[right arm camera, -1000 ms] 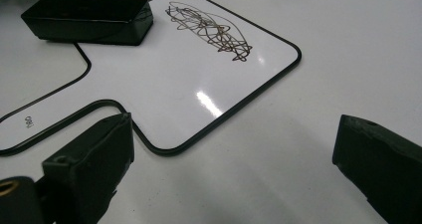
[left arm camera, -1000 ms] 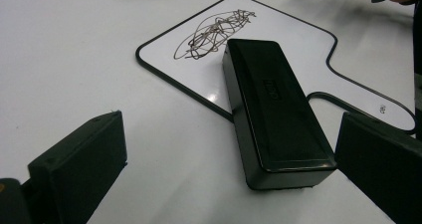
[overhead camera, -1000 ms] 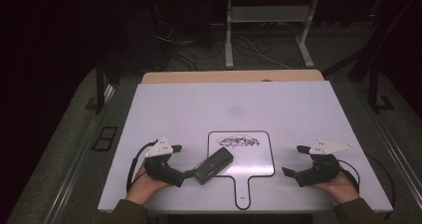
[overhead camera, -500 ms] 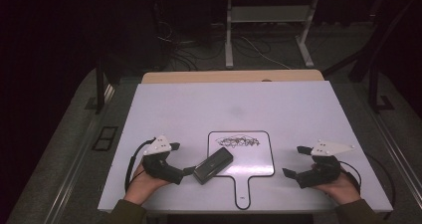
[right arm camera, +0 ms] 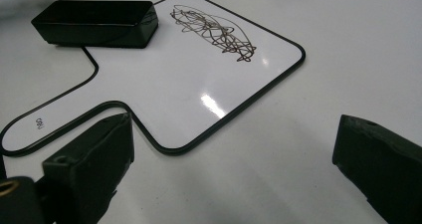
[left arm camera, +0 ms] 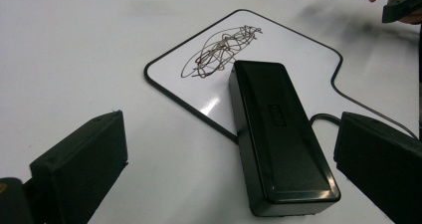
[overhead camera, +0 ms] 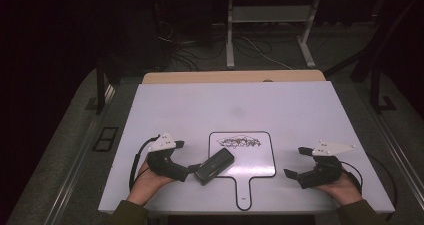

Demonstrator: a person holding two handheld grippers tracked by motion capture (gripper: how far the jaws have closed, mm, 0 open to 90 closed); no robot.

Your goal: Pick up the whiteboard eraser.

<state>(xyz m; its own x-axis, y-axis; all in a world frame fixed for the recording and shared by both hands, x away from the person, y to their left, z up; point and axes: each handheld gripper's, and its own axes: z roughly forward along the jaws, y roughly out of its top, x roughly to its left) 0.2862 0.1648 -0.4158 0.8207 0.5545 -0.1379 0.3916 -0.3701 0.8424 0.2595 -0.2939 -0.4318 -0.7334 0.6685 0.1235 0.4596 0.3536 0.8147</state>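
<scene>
**Left gripper lined up on the eraser, jaws spread to either side**

Left gripper (overhead camera: 186, 169), seen from the high view, sits at the near left of the white table (overhead camera: 280, 105) with its jaws open and pointing right, toward a black eraser (overhead camera: 214, 166). The eraser lies just beyond the jaw tips, its far end resting on the lower left corner of a small paddle-shaped whiteboard (overhead camera: 260, 160) and its near end on the table. Its long axis runs diagonally, from near-left to far-right. A dark scribble (overhead camera: 239, 142) marks the board beyond the eraser's far end. The right gripper (overhead camera: 296, 162) rests well off to the right, jaws also apart and holding nothing, so the left hand is clearly the nearer one.

In the left gripper view, the eraser (left arm camera: 276, 134) lies straight ahead between the two spread jaws, lengthwise along the line of sight, nearer the right-hand jaw. Neither jaw touches it. The scribble (left arm camera: 221, 52) sits just past its far end, on the whiteboard (left arm camera: 298, 55). I judge that a short push forward would bring the jaws around the eraser's narrow sides, ready to close across its width.

In the right gripper view, the jaws stand wide apart over bare table and the board's near edge (right arm camera: 199, 84). The eraser (right arm camera: 94, 22) lies far off at the upper left, with the scribble (right arm camera: 214, 30) to its right.
</scene>
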